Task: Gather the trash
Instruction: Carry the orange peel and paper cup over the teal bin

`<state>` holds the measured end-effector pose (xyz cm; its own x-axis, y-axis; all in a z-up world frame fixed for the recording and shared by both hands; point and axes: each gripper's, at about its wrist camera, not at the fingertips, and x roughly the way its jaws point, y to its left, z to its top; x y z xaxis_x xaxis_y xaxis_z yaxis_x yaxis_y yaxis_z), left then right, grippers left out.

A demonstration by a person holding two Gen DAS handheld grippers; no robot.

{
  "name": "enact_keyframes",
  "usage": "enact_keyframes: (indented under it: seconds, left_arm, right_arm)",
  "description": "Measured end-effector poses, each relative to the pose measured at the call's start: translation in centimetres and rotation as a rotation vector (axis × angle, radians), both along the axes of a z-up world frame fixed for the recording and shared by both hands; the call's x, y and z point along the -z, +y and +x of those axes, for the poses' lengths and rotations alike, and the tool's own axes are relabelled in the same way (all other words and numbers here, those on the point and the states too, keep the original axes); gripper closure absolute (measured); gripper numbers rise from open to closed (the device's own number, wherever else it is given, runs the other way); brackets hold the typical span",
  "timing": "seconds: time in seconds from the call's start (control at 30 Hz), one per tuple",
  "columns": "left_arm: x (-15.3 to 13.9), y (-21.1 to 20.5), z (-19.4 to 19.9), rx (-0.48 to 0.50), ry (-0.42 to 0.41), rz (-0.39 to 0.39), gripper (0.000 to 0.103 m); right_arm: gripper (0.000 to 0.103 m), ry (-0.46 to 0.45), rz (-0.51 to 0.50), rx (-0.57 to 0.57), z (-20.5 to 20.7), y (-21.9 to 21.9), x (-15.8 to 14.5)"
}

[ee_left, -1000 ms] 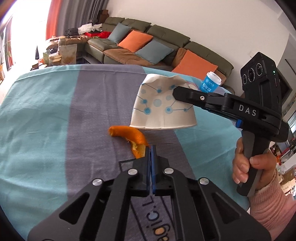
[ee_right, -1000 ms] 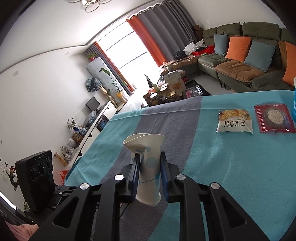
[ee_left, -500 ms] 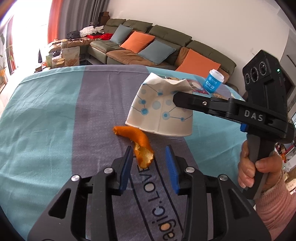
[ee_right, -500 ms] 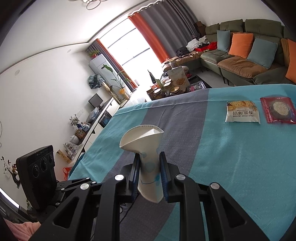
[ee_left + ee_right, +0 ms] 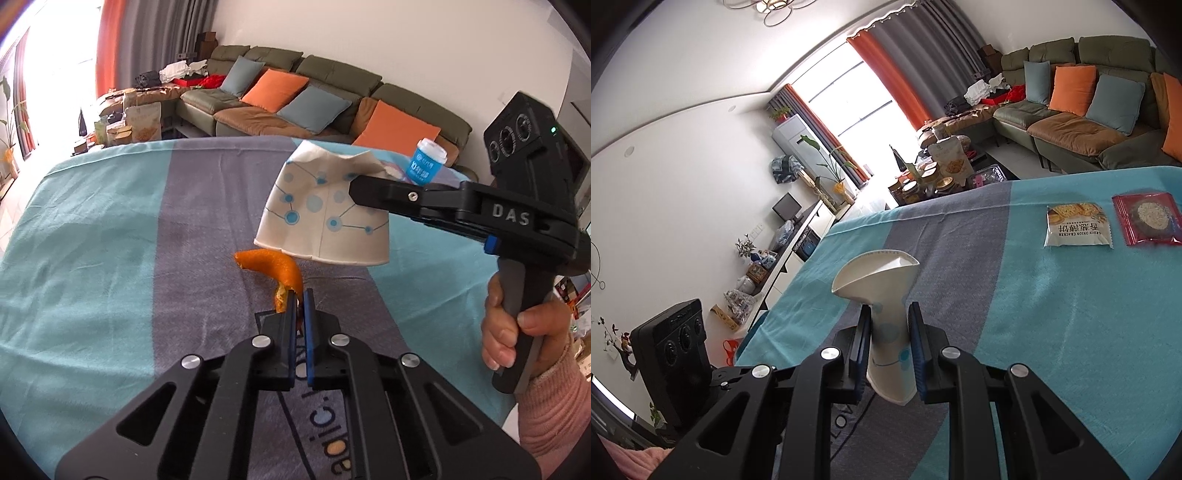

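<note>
Right wrist view: one crushed paper cup (image 5: 886, 332), two snack packets (image 5: 1076, 225).

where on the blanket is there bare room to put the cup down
Free: the striped teal and grey blanket between the squashed white paper cup and the cracker packet. Crowded: by the curled orange peel, and the far edge with the red snack packet.

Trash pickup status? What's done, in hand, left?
Done: nothing visibly binned; no bin in view. In hand: right gripper squeezes the crushed paper cup; left gripper has pinched the orange peel. Left: both need dropping off; two snack packets lie on the tablecloth.
</note>
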<state>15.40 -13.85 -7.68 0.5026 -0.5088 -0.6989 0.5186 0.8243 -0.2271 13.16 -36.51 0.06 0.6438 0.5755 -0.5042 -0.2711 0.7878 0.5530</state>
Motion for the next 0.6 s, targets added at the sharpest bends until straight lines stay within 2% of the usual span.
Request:
enact_keyframes:
  seconds: [0.17, 0.6]
  left_arm:
    - [-0.9, 1.7, -1.0, -0.015, -0.018, -0.019, 0.099]
    - [-3.2, 8.0, -4.0, -0.133, -0.071, -0.024, 0.099]
  right_arm:
    - [0.084, -0.005, 0.023, -0.005, -0.3, 0.1, 0.0]
    - [0.085, -0.02, 0.076, -0.05, -0.3, 2.1, -0.7]
